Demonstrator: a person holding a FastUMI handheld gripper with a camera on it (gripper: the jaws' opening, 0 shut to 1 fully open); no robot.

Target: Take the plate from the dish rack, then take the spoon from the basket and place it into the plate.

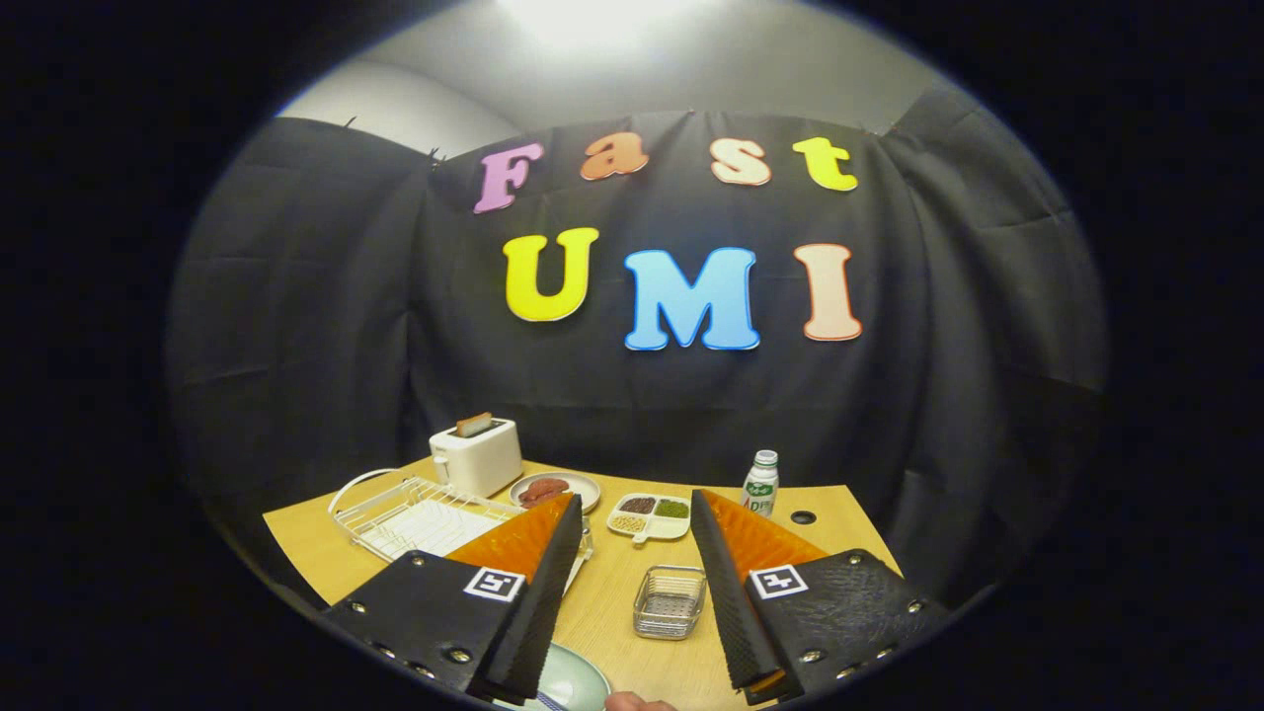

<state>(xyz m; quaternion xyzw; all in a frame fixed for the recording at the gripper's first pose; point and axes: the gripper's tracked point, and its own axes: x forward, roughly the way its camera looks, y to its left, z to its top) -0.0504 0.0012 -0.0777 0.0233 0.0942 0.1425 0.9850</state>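
Observation:
My gripper (636, 513) is held above the wooden table (602, 617), open, with nothing between its fingers. A small wire basket (670, 600) stands on the table between the fingers and looks empty. A pale plate (571, 683) lies on the table below the left finger, which partly hides it. Something small with blue and white stripes (546, 701) rests on the plate's near part; what it is I cannot tell. The white wire dish rack (410, 515) stands beyond the left finger, with a flat white sheet in it.
At the back of the table stand a white toaster (477, 454) with a slice in it, a plate of sausages (553, 489), a divided dish of grains (649, 515) and a small bottle (759, 484). A person's fingertip (632, 703) shows beside the pale plate.

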